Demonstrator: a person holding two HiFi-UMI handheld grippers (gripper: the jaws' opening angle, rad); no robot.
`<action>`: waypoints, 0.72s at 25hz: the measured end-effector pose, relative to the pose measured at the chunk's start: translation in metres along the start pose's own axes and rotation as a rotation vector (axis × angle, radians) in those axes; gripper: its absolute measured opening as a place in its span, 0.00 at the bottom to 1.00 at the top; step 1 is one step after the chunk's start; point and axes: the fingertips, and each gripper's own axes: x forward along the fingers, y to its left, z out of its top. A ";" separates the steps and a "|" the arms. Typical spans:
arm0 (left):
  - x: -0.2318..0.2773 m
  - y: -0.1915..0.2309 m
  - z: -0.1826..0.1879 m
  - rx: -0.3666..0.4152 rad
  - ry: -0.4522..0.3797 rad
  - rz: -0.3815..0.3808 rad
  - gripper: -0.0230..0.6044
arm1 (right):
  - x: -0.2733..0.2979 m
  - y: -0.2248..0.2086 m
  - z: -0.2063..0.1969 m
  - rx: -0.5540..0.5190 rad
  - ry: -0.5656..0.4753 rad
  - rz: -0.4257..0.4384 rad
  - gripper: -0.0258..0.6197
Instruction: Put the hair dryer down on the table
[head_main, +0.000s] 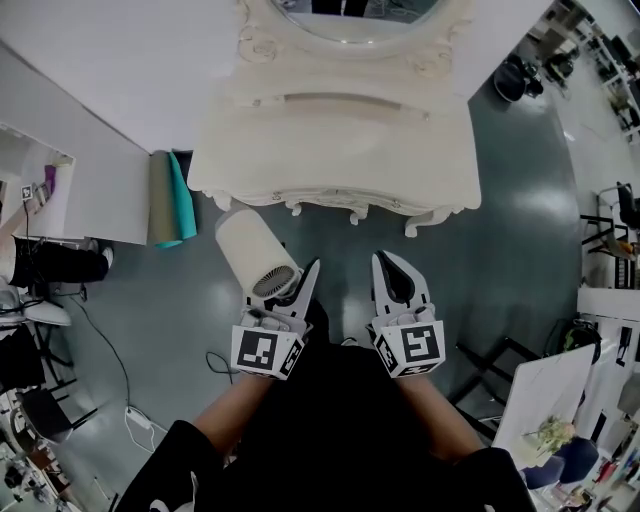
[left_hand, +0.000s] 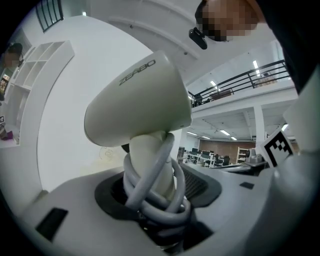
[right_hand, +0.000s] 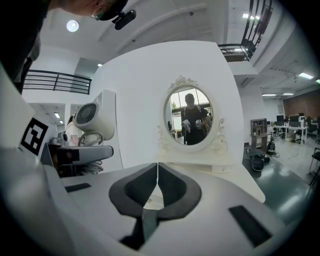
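A cream hair dryer (head_main: 255, 256) is held in the air in front of the white dressing table (head_main: 340, 155), its barrel pointing up and left. My left gripper (head_main: 300, 290) is shut on its handle, which has the grey cord (left_hand: 155, 200) wound around it. In the left gripper view the hair dryer (left_hand: 137, 107) fills the middle. My right gripper (head_main: 392, 285) is beside it to the right, shut with nothing between its jaws. The right gripper view shows the hair dryer (right_hand: 92, 120) at the left and the table (right_hand: 240, 175) ahead.
The dressing table carries an oval mirror (right_hand: 189, 116) at its back, against a white wall. A teal and olive roll (head_main: 170, 195) leans left of the table. Cables (head_main: 115, 370) lie on the grey floor at the left. Chairs (head_main: 500, 365) and desks stand at the right.
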 end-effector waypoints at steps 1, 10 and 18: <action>0.006 0.007 0.002 -0.001 0.002 -0.006 0.44 | 0.009 -0.001 0.003 -0.001 0.001 -0.008 0.07; 0.041 0.046 0.009 -0.024 0.038 -0.084 0.44 | 0.073 0.003 0.033 -0.014 -0.042 -0.068 0.07; 0.064 0.068 0.014 -0.020 0.039 -0.148 0.44 | 0.102 0.001 0.043 -0.017 -0.044 -0.111 0.07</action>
